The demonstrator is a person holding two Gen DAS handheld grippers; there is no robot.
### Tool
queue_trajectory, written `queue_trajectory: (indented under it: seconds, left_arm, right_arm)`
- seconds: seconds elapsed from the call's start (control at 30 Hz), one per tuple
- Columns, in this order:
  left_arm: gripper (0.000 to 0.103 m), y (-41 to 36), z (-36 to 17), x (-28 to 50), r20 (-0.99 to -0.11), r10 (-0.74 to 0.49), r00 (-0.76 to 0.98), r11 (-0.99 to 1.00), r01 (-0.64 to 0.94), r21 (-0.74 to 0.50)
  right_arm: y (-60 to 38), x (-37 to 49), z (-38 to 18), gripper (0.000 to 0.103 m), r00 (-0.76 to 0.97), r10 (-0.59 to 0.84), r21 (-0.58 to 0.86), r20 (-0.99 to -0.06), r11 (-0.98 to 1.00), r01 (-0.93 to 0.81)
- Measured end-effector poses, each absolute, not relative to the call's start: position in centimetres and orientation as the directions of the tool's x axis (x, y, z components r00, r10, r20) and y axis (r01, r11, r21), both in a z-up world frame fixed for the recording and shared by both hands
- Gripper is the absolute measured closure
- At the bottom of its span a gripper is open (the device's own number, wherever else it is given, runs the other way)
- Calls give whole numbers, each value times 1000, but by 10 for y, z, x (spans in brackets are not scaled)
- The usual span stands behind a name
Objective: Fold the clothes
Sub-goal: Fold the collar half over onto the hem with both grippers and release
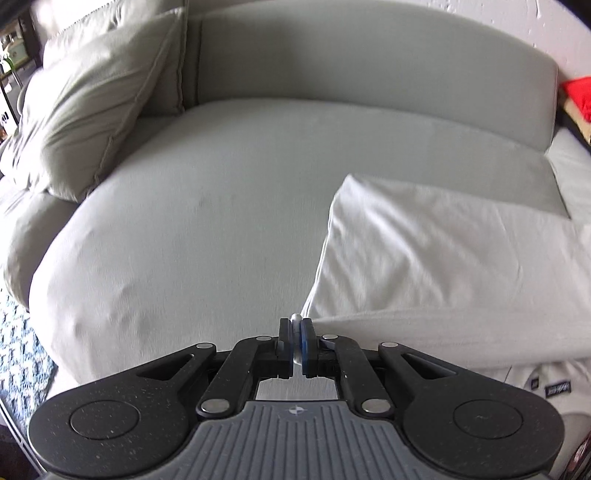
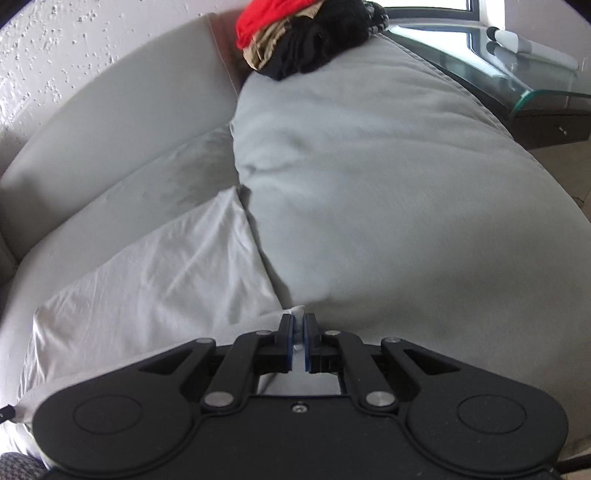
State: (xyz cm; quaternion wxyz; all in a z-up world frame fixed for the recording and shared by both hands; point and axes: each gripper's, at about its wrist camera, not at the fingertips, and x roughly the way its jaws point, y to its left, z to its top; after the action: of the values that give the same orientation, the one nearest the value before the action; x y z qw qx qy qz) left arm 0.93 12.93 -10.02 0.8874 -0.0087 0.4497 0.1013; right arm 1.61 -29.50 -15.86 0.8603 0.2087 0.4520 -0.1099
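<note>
White garment (image 1: 443, 251) lies flat on the grey sofa (image 1: 207, 206), spread ahead of both grippers. Your left gripper (image 1: 297, 326) has its jaws clenched on the near left corner, cloth bunched between the pads. Your right gripper (image 2: 299, 326) is clamped on the near right corner. Held edge runs across between your hands, so any fold goes away from you. Dark label (image 1: 557, 387) below the garment is too blurred to read. Clothes pile (image 2: 306, 33) sits far right.

A home living room is showing here: a grey sofa (image 1: 221, 206) is stretching ahead of the left gripper, a cushion (image 1: 96, 110) leaning far left, and a glass table (image 2: 532, 85) is standing beyond the right gripper.
</note>
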Motion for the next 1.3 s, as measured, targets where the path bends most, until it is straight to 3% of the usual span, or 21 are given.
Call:
queue_trajectory:
  seconds: [0.13, 0.23, 0.4, 0.53, 0.73, 0.97, 1.17, 1.3]
  left_arm:
    - [91, 132, -90, -7, -804, 168, 570, 980, -188, 71]
    - [90, 140, -81, -13, -771, 136, 622, 986, -161, 44]
    - [88, 123, -81, 3, -757, -31, 652, 996, -41, -76]
    - [87, 82, -98, 29, -784, -108, 611, 994, 83, -73]
    - [87, 37, -131, 85, -830, -159, 534, 979, 195, -62]
    - [87, 18, -164, 114, -894, -130, 430, 973, 229, -32]
    - [93, 24, -154, 87, -925, -166, 341, 958, 277, -69]
    - [95, 42, -131, 23, -919, -273, 285, 919, 359, -162]
  right_arm:
    - [-302, 5, -143, 76, 589, 34, 305, -808, 879, 368]
    - [-302, -2, -128, 70, 624, 75, 354, -778, 872, 337]
    - [-285, 11, -127, 69, 609, 230, 463, -759, 848, 257]
    - [-249, 46, -146, 71, 515, 332, 476, -790, 862, 175]
    - [-214, 100, -165, 71, 435, 300, 394, -849, 908, 143]
    - [-197, 136, -197, 71, 308, 217, 272, -926, 951, 147]
    - [-207, 102, -183, 71, 288, 258, 307, -922, 941, 141]
    - [-219, 62, -165, 70, 297, 307, 356, -904, 926, 126]
